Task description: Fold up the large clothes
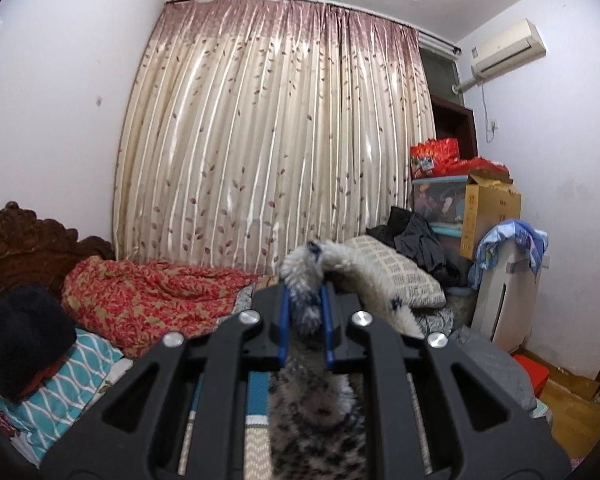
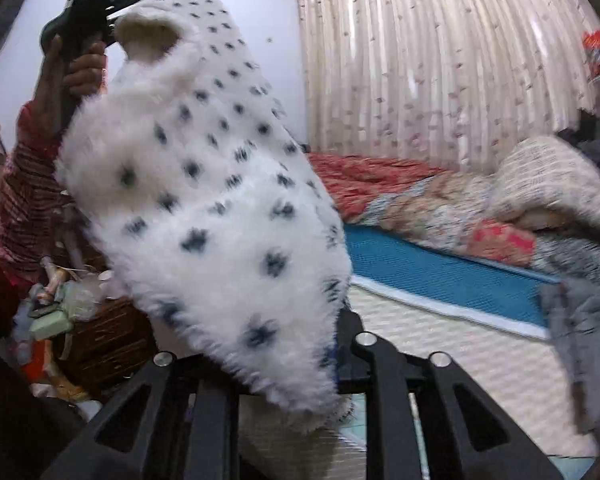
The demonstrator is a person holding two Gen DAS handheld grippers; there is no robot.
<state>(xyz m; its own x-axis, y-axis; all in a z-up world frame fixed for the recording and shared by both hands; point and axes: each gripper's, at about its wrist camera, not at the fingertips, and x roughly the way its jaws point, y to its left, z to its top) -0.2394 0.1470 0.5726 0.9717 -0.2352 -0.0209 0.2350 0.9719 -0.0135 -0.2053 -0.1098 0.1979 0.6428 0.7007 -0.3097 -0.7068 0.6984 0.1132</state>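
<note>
Fluffy garment: a white shaggy-pile garment with dark blue-black spots hangs in the air above the bed, stretched between the two grippers.
Left wrist view only: the left gripper has its blue-padded fingers pinched on a tuft of the garment's edge, with the rest of the pile dropping below the jaws; behind it are a pleated cream curtain with a leaf print, a red patterned quilt and a white wall-mounted air conditioner.
Right wrist view only: the garment's spotted face fills the middle of the frame, and its lower edge drapes over the right gripper, hiding the fingertips.
Right gripper state: the pile covers the jaws, so whether they press on the garment cannot be told.
Left hand pose: seen from the right wrist, the hand is raised at upper left and wrapped around the black handle, with a red striped sleeve below it.
Bed: a blue woven mat with a pale border lies under the garment, well apart from it.
</note>
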